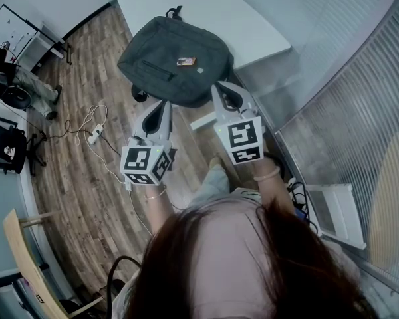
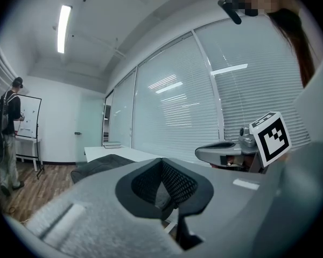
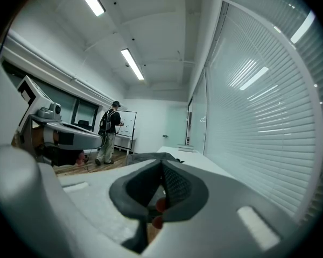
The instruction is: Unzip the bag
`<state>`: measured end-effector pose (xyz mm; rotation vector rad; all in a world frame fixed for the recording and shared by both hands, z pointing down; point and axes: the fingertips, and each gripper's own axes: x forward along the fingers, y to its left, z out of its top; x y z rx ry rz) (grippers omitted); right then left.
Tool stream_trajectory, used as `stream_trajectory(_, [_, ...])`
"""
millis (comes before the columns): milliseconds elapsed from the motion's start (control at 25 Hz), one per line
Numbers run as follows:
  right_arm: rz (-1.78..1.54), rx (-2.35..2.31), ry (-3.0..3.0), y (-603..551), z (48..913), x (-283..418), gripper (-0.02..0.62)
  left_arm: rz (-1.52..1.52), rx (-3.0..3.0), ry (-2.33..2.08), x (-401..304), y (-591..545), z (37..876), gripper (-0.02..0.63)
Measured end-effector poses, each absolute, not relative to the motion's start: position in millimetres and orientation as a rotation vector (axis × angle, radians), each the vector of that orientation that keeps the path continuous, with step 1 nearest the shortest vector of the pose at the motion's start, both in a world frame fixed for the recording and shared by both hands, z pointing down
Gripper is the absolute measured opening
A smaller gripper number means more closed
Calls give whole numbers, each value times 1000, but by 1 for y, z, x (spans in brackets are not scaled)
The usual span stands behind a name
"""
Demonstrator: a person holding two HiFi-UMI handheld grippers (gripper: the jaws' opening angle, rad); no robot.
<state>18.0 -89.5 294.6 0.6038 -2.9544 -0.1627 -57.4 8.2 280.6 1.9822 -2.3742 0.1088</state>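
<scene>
A dark grey bag [image 1: 166, 62] lies flat on the near end of a white table [image 1: 213, 12], with a small brown tag [image 1: 185, 61] on top; its zip is too small to make out. My left gripper [image 1: 164, 105] hovers just short of the bag's near edge, jaws shut and empty. My right gripper [image 1: 220, 88] is beside it at the bag's near right corner, also shut with nothing between the pads. In the left gripper view the bag [image 2: 97, 166] shows beyond the closed left gripper [image 2: 161, 163]. In the right gripper view the bag [image 3: 145, 157] lies past the closed right gripper [image 3: 161, 165].
A glass wall with blinds [image 1: 339, 105] runs along the right. Cables and a power strip [image 1: 93, 135] lie on the wooden floor at left, near dark chairs [image 1: 6, 145]. A person [image 3: 110, 133] stands at a whiteboard in the far corner. A wooden chair [image 1: 23, 258] is at lower left.
</scene>
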Motion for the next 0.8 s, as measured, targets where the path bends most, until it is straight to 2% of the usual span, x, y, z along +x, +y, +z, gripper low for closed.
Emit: stream_trajectory(800, [-197, 607, -2937, -90, 291, 5, 3, 111, 2013, -2344, -63, 4, 278, 9])
